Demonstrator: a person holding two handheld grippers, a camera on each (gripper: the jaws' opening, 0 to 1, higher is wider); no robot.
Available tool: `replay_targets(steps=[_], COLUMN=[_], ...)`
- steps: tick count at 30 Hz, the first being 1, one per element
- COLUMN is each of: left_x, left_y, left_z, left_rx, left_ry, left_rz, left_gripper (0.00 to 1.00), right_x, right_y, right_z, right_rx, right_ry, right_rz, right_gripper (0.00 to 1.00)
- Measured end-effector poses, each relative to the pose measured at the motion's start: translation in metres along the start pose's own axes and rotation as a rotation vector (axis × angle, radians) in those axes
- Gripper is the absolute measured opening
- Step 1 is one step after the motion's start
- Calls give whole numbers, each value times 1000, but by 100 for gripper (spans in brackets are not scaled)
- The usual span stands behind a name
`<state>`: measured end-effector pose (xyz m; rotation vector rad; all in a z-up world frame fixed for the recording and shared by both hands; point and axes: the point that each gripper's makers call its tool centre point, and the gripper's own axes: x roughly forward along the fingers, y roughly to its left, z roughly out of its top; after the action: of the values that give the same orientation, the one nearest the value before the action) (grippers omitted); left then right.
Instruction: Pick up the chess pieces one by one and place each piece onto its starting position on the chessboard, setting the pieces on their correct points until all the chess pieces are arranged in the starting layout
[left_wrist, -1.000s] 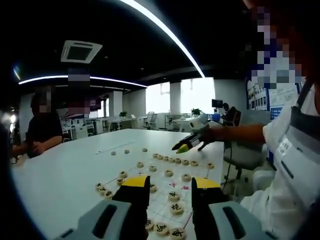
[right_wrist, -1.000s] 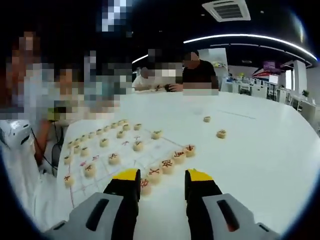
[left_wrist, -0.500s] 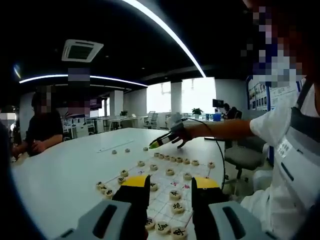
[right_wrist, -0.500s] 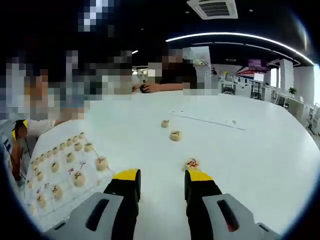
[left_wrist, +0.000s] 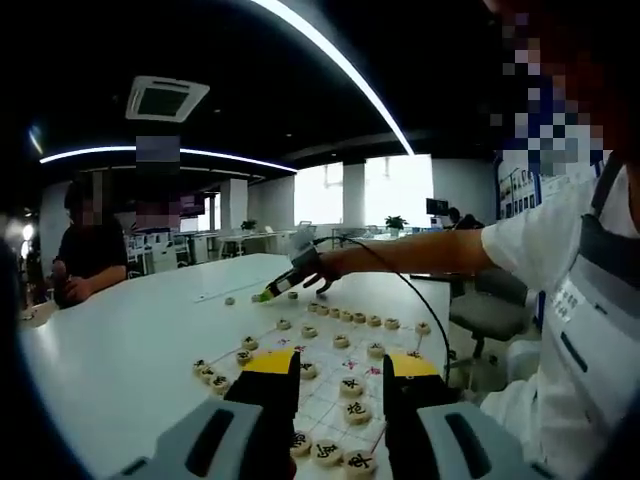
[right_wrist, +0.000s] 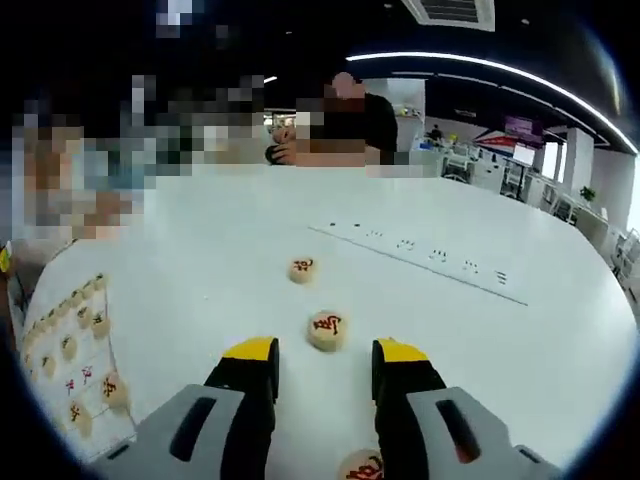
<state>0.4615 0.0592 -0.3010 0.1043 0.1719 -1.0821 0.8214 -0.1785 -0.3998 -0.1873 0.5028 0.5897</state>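
- My right claw (right_wrist: 325, 368) has its yellow-tipped jaws apart, holding nothing, low over the white desk (right_wrist: 480, 330).
- A round cream chess piece with a red character (right_wrist: 327, 330) lies at 12 o'clock, just beyond the tips; a second one (right_wrist: 303, 269) farther out.
- My left claw (left_wrist: 341, 377) is likewise parted and unloaded above the white gridded chessboard (left_wrist: 335, 395).

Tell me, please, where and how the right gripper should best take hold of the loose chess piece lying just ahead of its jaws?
Grip the chess piece by its rounded edge, one jaw on each side. It is a flat disc lying face-up on the white table, so probably only the rim offers purchase. Come straight forward and down: the right gripper is open and already roughly lined up with it.
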Motion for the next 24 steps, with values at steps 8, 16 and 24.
replay_targets(steps=[8,16,24], left_x=[1,1,0], left_y=[0,-1,-3], left_z=[-1,1,2], left_rx=[-5,-2,3], left_ry=[0,-1,-5], left_rz=[1,-1,-4], left_gripper=[35,35,35], right_x=[5,3,-31], right_y=[6,13,16], right_z=[0,0,1], right_rx=[-4,-53,-25], right_ry=[8,12,-35], right_rz=[-6,11,48], right_gripper=[34,19,19])
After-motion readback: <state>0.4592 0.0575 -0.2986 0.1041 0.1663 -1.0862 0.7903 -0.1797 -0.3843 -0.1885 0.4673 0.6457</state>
